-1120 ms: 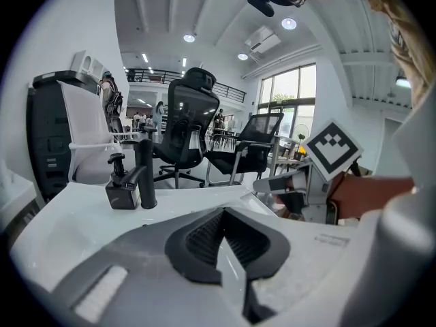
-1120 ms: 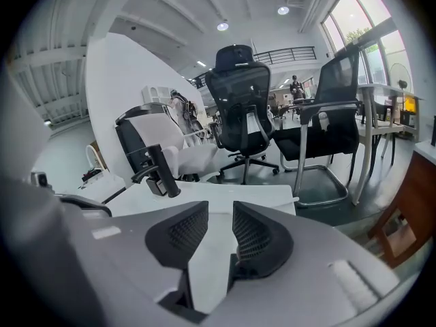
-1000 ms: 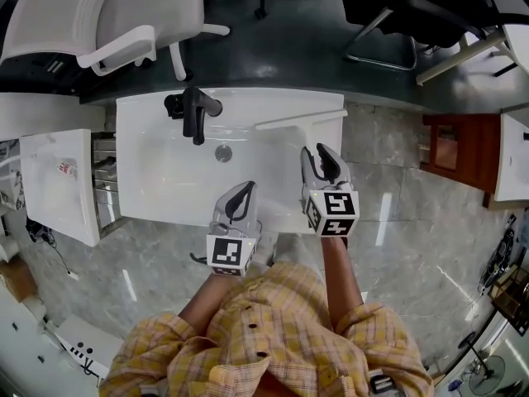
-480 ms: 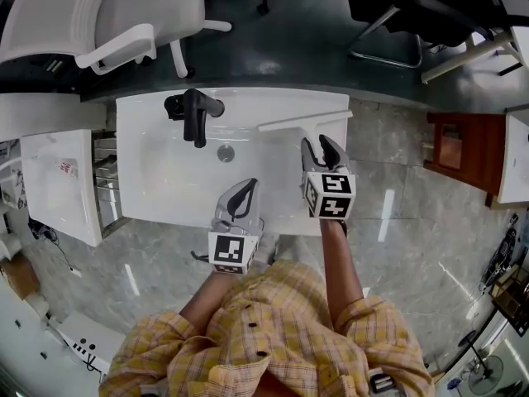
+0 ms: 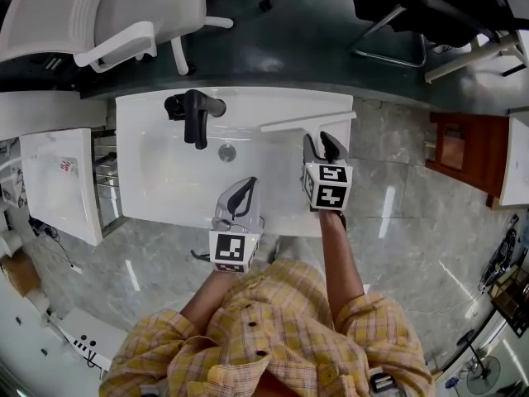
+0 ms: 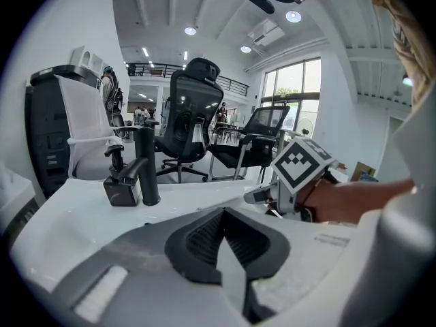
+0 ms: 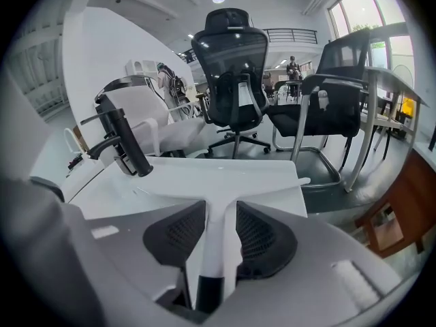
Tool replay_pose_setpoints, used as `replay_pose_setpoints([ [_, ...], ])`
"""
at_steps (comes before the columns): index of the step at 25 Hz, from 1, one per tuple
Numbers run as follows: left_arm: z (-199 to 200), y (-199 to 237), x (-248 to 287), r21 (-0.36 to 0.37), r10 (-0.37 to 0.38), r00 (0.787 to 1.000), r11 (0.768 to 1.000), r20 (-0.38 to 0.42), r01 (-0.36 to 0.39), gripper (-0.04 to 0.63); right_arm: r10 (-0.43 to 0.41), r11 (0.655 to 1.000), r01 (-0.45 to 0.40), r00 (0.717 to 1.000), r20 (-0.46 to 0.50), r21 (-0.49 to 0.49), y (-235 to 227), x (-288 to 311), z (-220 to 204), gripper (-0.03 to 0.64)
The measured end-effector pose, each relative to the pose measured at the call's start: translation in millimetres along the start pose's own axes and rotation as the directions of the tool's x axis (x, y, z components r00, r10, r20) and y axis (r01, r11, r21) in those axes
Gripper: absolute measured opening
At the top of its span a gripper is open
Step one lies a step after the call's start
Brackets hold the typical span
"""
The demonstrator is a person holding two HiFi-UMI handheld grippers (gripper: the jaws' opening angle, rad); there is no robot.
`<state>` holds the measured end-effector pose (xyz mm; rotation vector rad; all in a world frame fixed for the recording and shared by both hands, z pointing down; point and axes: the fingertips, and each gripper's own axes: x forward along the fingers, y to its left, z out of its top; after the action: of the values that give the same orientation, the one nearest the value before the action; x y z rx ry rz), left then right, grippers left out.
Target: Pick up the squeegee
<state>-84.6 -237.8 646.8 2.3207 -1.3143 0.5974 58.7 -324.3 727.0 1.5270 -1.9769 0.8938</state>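
Note:
The white squeegee (image 5: 306,123) lies on the right part of the white sink counter (image 5: 273,106), with its blade across the far side and its handle pointing back toward me. My right gripper (image 5: 322,141) straddles that handle (image 7: 219,213). Its jaws are closing, with a dark pad close on each side, and I see no press on it. My left gripper (image 5: 245,187) hovers over the basin's near edge, shut and empty (image 6: 223,213).
A black faucet (image 5: 197,114) stands at the back left of the basin, with the drain (image 5: 226,152) in front of it. White chairs (image 5: 124,15) and a black chair (image 5: 405,7) stand beyond the counter. A red-brown cabinet (image 5: 450,151) is at the right.
My right gripper has sunk and slid forward along the squeegee handle toward the blade. The left gripper has stayed where it was.

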Motion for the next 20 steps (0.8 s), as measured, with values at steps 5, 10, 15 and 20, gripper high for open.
replay_pose_setpoints([
  [5,-1.3,2.5,0.7,-0.001,0.010,1.000,1.000,-0.003,-0.010,-0.002,0.000,1.000,0.000,1.000,-0.026,-0.005,-0.4,5.5,-5.0,0.122],
  [10,-0.3,3.1,-0.2,-0.011,0.010,1.000,1.000,0.000,-0.010,-0.002,0.009,1.000,-0.009,0.999,-0.031,0.001,1.7,7.3,-7.2,0.092],
  [15,6.4,2.4,-1.4,-0.021,0.011,1.000,1.000,0.019,-0.010,-0.002,0.001,1.000,-0.001,1.000,-0.022,0.004,-0.4,4.2,-7.1,0.086],
  [20,6.9,-0.3,-4.3,-0.031,0.014,1.000,0.999,0.025,-0.013,-0.002,0.002,1.000,-0.002,1.000,-0.002,0.011,-2.5,-4.0,-1.0,0.085],
])
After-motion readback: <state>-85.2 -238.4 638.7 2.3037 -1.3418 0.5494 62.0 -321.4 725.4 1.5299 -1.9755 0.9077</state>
